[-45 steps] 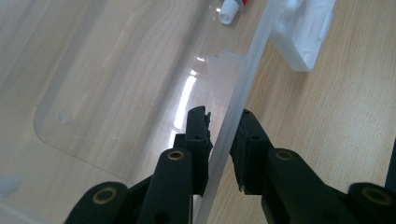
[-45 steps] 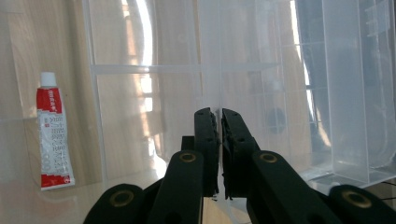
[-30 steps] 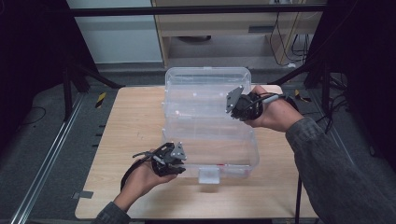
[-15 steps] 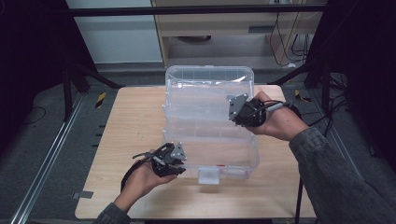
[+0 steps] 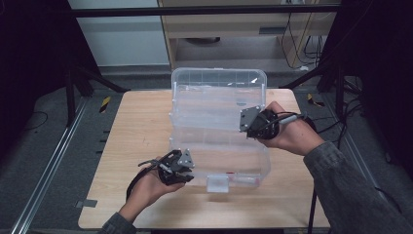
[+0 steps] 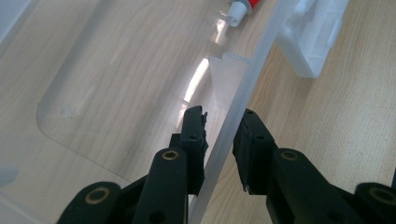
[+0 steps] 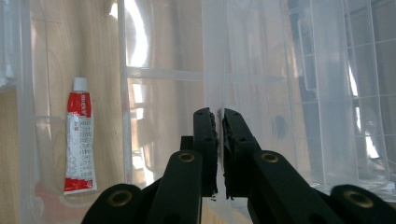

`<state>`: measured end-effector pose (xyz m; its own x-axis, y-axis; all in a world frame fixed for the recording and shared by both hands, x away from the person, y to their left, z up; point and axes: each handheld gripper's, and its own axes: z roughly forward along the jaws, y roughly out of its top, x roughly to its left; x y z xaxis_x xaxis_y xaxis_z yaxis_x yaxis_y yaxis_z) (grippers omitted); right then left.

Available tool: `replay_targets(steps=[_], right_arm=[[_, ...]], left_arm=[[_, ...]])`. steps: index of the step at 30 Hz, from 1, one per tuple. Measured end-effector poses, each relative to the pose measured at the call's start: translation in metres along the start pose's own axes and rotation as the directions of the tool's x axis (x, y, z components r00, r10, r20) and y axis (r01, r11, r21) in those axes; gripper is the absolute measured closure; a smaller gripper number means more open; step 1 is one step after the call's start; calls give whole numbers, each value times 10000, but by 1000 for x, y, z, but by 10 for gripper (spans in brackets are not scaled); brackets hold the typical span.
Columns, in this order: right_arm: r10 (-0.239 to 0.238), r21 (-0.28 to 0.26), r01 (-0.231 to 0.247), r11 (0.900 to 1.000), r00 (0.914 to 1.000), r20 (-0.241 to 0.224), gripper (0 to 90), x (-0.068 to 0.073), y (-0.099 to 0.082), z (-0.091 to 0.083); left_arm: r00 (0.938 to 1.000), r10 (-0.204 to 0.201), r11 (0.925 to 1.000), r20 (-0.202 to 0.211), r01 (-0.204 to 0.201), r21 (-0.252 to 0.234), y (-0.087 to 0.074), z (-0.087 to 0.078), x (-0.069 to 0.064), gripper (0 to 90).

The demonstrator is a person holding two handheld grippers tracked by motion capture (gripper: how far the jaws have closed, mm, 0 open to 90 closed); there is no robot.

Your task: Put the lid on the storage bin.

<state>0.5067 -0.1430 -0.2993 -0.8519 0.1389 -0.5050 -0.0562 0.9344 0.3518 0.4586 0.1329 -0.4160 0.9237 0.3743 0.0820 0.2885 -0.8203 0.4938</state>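
Plastic box [image 5: 219,126] (clear, its edges hard to trace) sits mid-desk [image 5: 141,126]. Left gripper [image 6: 219,135] straddles its front wall, pads seemingly not quite pressing. Right gripper [image 7: 218,122] is clenched on its thin divider. Red tube [image 7: 78,140] lies inside.

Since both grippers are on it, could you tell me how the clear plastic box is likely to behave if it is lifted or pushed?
The box looks thin-walled, so it is probably light and may flex where the left gripper straddles its wall. Holding little besides a small tube, it would likely slide easily on the smooth wooden table. Its raised lid might swing when moved.
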Motion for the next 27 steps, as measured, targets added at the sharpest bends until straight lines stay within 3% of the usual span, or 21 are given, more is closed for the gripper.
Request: replay_targets(steps=[1,14,15,16,17,20,21,23,24,25,27], right_arm=[[15,-27,-14,10000,10000,9,852,1,0,0],[18,-247,-21,9997,9999,-125,846,14,-7,-5],[51,-253,-55,9997,9999,-136,846,14,-7,-5],[30,-263,-34,9996,9999,-150,846,15,-8,-5],[20,-285,-26,9996,9998,-197,845,15,-9,-6],[88,-412,-99,9991,9996,-271,842,12,-12,-6],[105,-442,-118,9990,9995,-286,841,12,-12,-6],[155,-484,-172,9987,9993,-339,839,10,-13,-5],[155,-474,-172,9987,9992,-370,839,10,-12,-5],[170,-488,-188,9986,9992,-370,840,10,-12,-5],[90,-421,-105,9991,9993,-369,842,12,-11,-5]], left_arm=[[9990,454,9990,-57,-454,7,1,0,3,739],[9989,459,9989,-129,-460,-33,0,0,2,735],[9999,138,9999,-89,-139,-43,-1,0,0,734],[9989,429,9991,-169,-430,-27,0,0,1,732],[9989,423,9991,-216,-423,-13,0,0,0,729],[9997,12,10000,-227,-13,-21,-1,0,-4,725],[9989,375,9993,-273,-376,-26,0,0,-2,726],[9996,-83,10000,-258,83,-22,0,0,-7,727],[9996,-70,10000,-278,69,-47,0,1,-8,727],[9986,375,9993,-361,-377,-43,1,0,-5,727],[9989,331,9994,-323,-334,-76,1,1,-5,726]])
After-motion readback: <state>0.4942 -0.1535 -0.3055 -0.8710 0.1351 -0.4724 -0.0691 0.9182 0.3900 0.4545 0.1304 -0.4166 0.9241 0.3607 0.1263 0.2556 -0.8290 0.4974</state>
